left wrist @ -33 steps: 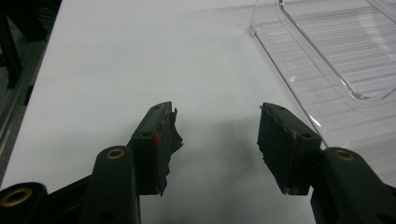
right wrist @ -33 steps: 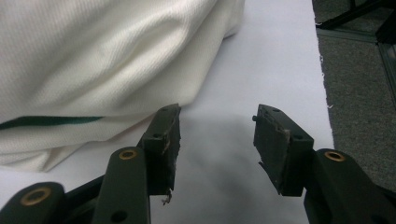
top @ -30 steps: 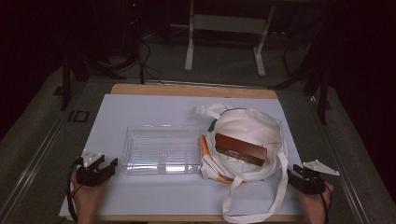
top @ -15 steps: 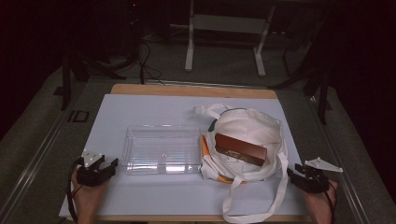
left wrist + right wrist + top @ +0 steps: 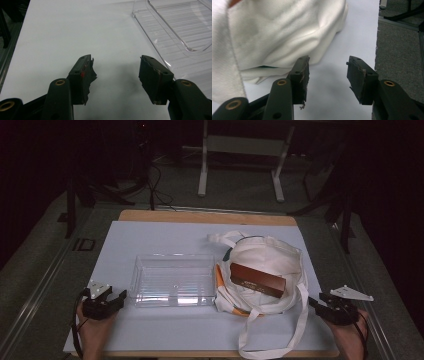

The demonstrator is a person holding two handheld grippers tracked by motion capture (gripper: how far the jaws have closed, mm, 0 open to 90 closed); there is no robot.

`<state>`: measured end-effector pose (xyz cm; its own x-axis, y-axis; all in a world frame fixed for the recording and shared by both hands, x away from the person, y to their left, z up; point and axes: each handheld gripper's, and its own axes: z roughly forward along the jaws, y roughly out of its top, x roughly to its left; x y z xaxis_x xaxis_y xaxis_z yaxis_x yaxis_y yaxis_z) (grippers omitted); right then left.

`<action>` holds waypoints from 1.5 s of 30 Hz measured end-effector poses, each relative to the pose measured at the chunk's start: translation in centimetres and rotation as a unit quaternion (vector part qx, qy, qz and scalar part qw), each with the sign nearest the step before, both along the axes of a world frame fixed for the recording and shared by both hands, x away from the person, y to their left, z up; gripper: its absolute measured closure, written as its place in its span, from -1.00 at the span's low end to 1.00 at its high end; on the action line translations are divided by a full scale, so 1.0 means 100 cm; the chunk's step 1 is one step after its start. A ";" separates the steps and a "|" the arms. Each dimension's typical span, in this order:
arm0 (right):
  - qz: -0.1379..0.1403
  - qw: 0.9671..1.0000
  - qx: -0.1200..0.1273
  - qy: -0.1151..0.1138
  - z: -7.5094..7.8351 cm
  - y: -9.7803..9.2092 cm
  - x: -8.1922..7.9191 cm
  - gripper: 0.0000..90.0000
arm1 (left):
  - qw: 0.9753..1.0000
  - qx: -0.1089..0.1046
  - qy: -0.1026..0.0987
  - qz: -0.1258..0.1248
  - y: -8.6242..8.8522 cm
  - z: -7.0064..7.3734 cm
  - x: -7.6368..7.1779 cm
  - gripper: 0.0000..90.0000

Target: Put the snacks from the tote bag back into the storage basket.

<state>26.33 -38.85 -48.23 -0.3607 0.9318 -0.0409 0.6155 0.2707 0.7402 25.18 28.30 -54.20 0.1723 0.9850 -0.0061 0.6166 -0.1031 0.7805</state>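
I am watching a white sheet (image 5: 165, 330) covering most of a wooden tabletop (image 5: 200, 216), whose bare edge is showing along the far side. Grey carpet (image 5: 45, 270) is lying around the table. Beyond the far edge, a white metal frame (image 5: 202, 170) is standing on two legs, and black cables (image 5: 155, 185) are trailing over the floor just to its left. A dark stand (image 5: 71, 205) is rising at the far left corner, and another dark post (image 5: 345, 220) is standing at the right.
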 end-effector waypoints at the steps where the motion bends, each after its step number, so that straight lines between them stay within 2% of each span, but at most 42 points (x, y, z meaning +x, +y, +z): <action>1: 0.003 1.000 -0.003 0.001 0.002 0.000 0.000 0.15 | 1.000 0.000 0.000 0.000 0.000 0.000 0.000 -0.02; 5: 0.010 1.000 -0.014 0.000 0.009 0.001 0.001 0.15 | 1.000 0.000 0.001 -0.001 0.000 0.000 0.000 -0.02; 15: 0.020 1.000 -0.013 -0.005 0.024 0.000 0.005 0.20 | 1.000 0.002 0.003 -0.002 0.000 0.000 0.001 -0.03; 16: 0.034 0.999 -0.016 0.000 0.027 0.001 0.008 0.23 | 1.000 0.002 0.003 -0.003 0.000 0.000 0.001 -0.03; 25: 0.058 0.998 -0.016 0.006 0.034 0.003 0.012 0.24 | 1.000 0.002 0.006 -0.003 -0.001 0.000 0.001 -0.04; 32: 0.063 0.998 -0.021 0.007 0.040 0.003 0.013 0.25 | 1.000 0.002 0.008 -0.005 -0.001 0.000 0.001 -0.05; 45: 0.074 0.997 -0.021 -0.007 0.054 0.005 0.018 0.25 | 1.000 0.002 0.008 -0.006 -0.001 0.000 0.001 -0.05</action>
<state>28.10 -38.36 -42.82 -0.4929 0.8659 -0.0846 0.5560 0.3883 0.7349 25.31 28.20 -54.24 0.1836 0.9830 -0.0040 0.6271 -0.1140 0.7705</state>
